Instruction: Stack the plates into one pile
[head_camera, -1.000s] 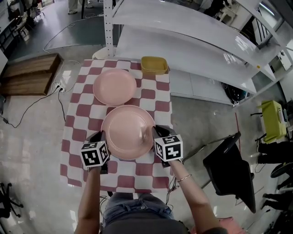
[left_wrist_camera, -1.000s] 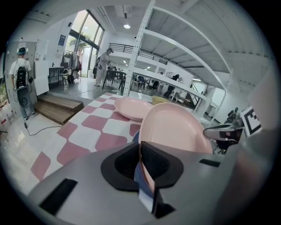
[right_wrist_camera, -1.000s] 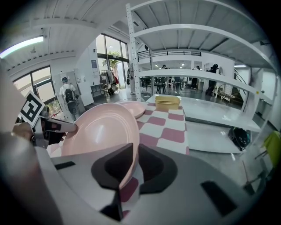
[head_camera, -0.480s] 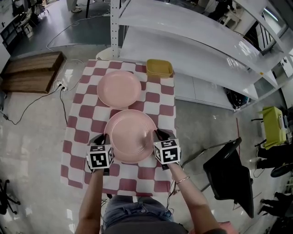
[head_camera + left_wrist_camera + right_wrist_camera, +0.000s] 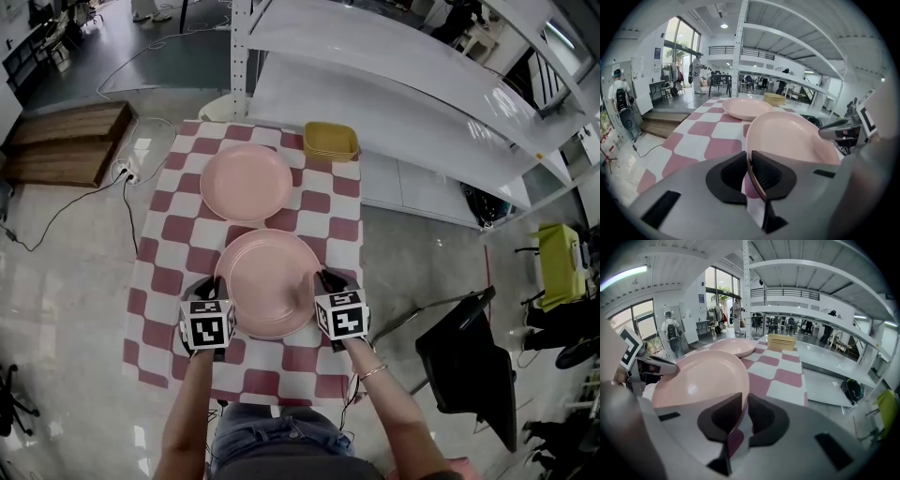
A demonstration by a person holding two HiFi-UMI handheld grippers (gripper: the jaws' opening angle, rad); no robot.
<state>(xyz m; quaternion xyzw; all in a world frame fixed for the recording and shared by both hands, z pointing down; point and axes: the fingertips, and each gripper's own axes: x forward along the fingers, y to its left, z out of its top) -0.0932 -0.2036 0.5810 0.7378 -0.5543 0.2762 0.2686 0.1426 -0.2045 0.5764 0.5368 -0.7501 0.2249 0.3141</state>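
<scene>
Two pink plates sit on a red-and-white checked table point(image 5: 159, 234). The near plate point(image 5: 270, 281) lies low over the cloth between both grippers. My left gripper point(image 5: 214, 281) is at its left rim. Those jaws have just been opening, and the rim still runs between the pads point(image 5: 750, 173) with a thin slit beside it. My right gripper point(image 5: 323, 277) is shut on the right rim point(image 5: 744, 416). The far plate point(image 5: 247, 181) lies flat farther back, apart from the near one. It also shows in the left gripper view point(image 5: 745, 107) and the right gripper view point(image 5: 733, 347).
A stack of yellow dishes point(image 5: 329, 141) stands at the table's far right corner. White metal shelving point(image 5: 394, 103) runs behind and to the right. A black chair point(image 5: 469, 356) stands on the floor to the right. A wooden platform point(image 5: 56, 150) lies at the left.
Both grippers have sunk a little with the near plate, bringing it down toward the cloth. The far plate has not moved.
</scene>
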